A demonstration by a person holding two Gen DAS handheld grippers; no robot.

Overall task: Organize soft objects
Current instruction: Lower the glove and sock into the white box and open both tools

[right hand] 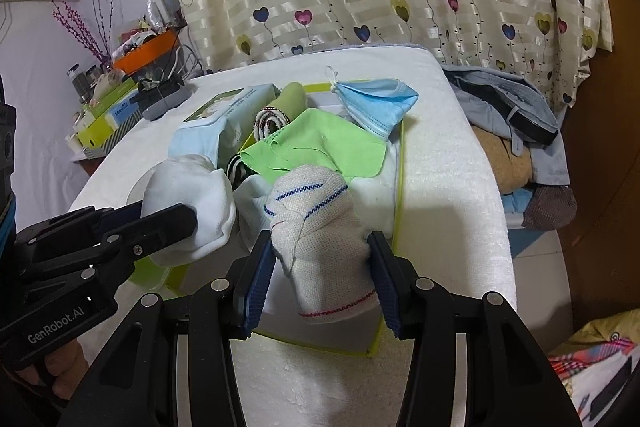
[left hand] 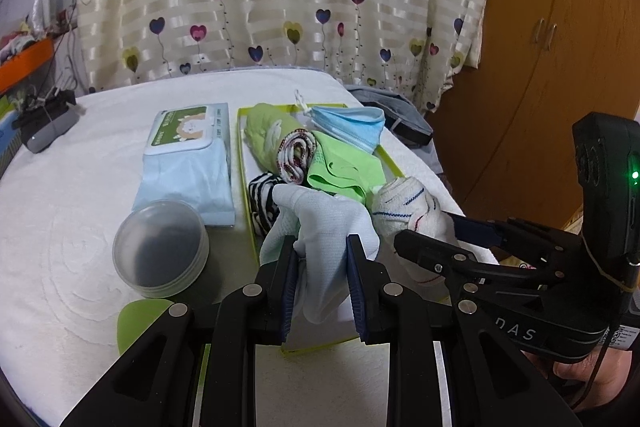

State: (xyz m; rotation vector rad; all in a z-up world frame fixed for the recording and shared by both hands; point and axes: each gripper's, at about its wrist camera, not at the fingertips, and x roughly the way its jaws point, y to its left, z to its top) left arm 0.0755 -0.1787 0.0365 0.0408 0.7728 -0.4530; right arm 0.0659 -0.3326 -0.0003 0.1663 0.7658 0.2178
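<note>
White towelling covers the table under our lime-rimmed tray (right hand: 400,163). At lower centre of the right view, our right gripper (right hand: 322,281) pinches the blue-striped white cloth roll (right hand: 320,227), its long axis running away along the fingers, over the tray's near end. Just left, our left gripper (left hand: 322,281) clamps a plain white cloth (left hand: 324,227) alongside.

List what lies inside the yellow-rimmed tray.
In the tray: blue face mask, green cloth, rolled striped cloth, light-green roll, black-and-white striped cloth. Anything beneath them is covered.
</note>
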